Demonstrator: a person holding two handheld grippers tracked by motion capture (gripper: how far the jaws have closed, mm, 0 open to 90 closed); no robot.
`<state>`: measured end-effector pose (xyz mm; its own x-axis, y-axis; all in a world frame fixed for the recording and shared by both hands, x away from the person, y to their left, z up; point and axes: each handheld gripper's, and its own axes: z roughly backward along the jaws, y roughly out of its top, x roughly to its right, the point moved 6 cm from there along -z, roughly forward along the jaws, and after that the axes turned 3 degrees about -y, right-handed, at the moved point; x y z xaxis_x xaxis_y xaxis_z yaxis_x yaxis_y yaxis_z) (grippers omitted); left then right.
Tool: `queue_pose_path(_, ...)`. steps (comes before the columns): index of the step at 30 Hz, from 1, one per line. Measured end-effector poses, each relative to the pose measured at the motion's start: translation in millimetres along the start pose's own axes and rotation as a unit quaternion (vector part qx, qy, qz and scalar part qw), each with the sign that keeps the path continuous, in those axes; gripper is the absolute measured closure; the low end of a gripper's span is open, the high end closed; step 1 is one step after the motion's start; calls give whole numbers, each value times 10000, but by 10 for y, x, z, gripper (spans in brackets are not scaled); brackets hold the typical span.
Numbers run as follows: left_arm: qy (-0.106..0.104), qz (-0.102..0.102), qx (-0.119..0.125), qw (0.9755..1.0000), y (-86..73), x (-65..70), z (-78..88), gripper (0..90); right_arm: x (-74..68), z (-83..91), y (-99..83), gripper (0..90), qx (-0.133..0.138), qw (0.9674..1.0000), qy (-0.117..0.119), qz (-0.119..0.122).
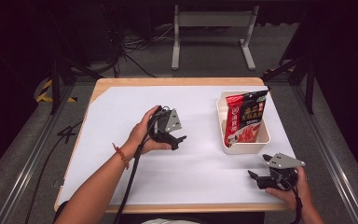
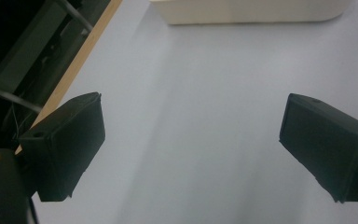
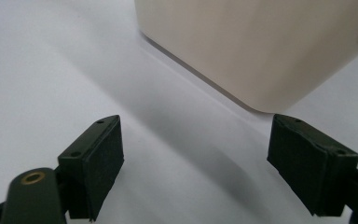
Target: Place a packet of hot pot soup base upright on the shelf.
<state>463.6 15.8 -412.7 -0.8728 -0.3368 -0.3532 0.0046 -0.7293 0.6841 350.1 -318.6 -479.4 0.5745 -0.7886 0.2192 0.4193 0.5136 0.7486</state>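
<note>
High view. One table (image 1: 121,83), wooden edge, white sheet over it. One cream bin (image 1: 260,140) at the right side, holding one red packet (image 1: 242,122) that stands upright and leans on the far wall. Two grippers. Left gripper (image 1: 181,140): held in the left hand (image 1: 145,133) near the table's middle, forearm entering from the lower left, wrist bent so the jaws point right toward the bin, well apart from it; one beaded band on that wrist. Right gripper (image 1: 254,176): held in the right hand (image 1: 292,189) at the near right corner, jaws pointing left, just in front of the bin (not touching it).

Left gripper view. Two black jaws, spread wide, nothing between them, low over the white sheet. Bin wall (image 2: 247,11) at the top edge; table edge at upper left.

Right gripper view. Two black jaws, likewise spread wide and gripping nothing. Bin corner (image 3: 261,51) close ahead, just beyond the tips.
</note>
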Motion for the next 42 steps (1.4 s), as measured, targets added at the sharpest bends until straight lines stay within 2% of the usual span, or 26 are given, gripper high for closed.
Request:
queue_pose_path(4,56,48,-105,9999,-201,13,66,76,-9,-6,-4,175,-32,10000,9,15)
queue_pose_path(5,56,48,-105,9999,-201,13,66,77,-9,-6,-4,175,-32,10000,9,15)
queue_pose_path(11,170,84,-214,9996,-440,54,150,77,-12,-13,-7,175,-45,10000,1,40)
queue_pose_path(20,257,249,-375,9987,-844,134,336,73,-19,-9,-10,173,-69,9999,-7,79)
queue_pose_path(26,316,602,-326,9972,-1123,189,508,74,-27,-1,-5,172,-72,9999,-21,130)
queue_pose_path(28,274,779,-278,9962,-1203,211,560,73,-18,3,-1,171,-48,9999,-27,153)
queue_pose_path(33,479,880,-424,9941,-1398,251,687,68,-33,-10,-4,171,-81,9999,-7,145)
queue_pose_path(36,418,1019,-401,9931,-1484,265,747,69,-40,-11,2,171,-83,9998,-5,152)
queue_pose_path(42,468,1238,-460,9901,-1687,312,864,65,-25,-2,21,169,-31,9999,-21,150)
